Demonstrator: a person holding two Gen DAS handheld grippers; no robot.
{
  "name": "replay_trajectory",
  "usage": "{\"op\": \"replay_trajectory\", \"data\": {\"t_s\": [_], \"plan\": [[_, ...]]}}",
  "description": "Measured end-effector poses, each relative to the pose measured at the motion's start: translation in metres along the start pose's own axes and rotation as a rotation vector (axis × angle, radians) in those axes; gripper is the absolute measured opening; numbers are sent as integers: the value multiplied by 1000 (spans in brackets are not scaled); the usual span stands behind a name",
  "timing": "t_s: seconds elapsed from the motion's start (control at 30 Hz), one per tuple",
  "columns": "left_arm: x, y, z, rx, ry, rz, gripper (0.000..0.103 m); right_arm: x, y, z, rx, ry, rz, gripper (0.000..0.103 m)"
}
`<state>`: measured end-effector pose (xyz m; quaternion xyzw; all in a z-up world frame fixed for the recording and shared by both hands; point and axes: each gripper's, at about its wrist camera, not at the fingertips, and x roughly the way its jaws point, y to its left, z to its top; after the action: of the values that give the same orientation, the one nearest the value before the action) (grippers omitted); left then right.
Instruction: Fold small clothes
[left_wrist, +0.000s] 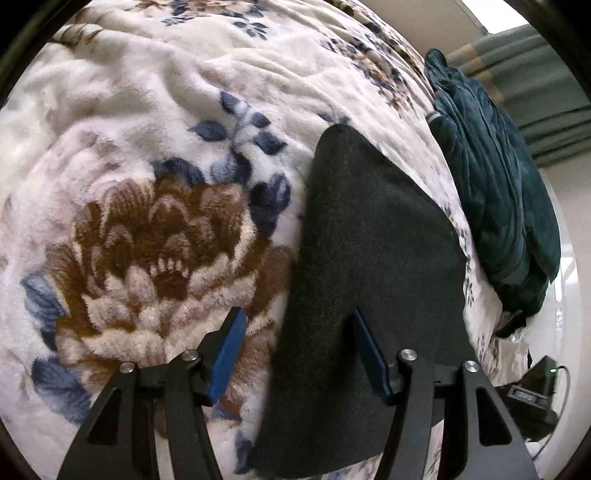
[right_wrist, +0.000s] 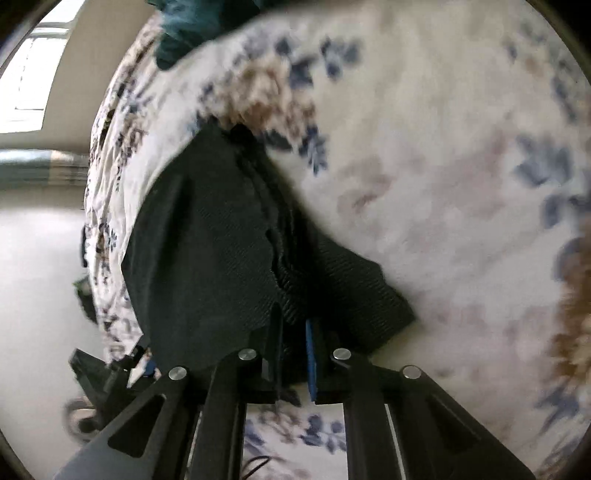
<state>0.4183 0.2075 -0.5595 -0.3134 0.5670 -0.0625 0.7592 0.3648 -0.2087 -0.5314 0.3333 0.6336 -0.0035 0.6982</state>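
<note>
Black garment (right_wrist: 207, 236) blurs, seemingly pinched by right hand-held gripper (right_wrist: 295, 332).

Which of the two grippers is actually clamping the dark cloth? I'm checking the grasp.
The right gripper: its jaws pinch the dark cloth. The left gripper stands open above it.

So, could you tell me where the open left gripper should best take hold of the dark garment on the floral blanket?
Probably the dark garment's long left edge. It lies flat on the floral blanket and crosses between the left gripper's open jaws, so coming from the blanket side over that edge suits.
</note>
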Motion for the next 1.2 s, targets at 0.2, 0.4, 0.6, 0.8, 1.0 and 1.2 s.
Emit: {"op": "replay_trajectory", "data": {"t_s": [0.2, 0.4, 0.6, 0.8, 1.0, 1.2], "plan": [[4, -4, -4, 34, 19, 12, 57, 28, -35, -9, 151, 158, -63, 10], [11, -1, 3, 34, 18, -34, 62, -8, -16, 15, -4, 37, -17, 67], [36, -4, 21, 74, 34, -109, 76, 56, 8, 81, -228, 135, 81, 71], [49, -13, 36, 89, 19, -182, 76, 106, 18, 100, -289, 277, 352, 72], [55, -29, 43, 151, 5, -204, 76, 135, 31, 89, -274, 340, 452, 50], [35, -52, 44, 215, -41, -202, 23, 123, 42, 78, -261, 250, 355, 19]]}}
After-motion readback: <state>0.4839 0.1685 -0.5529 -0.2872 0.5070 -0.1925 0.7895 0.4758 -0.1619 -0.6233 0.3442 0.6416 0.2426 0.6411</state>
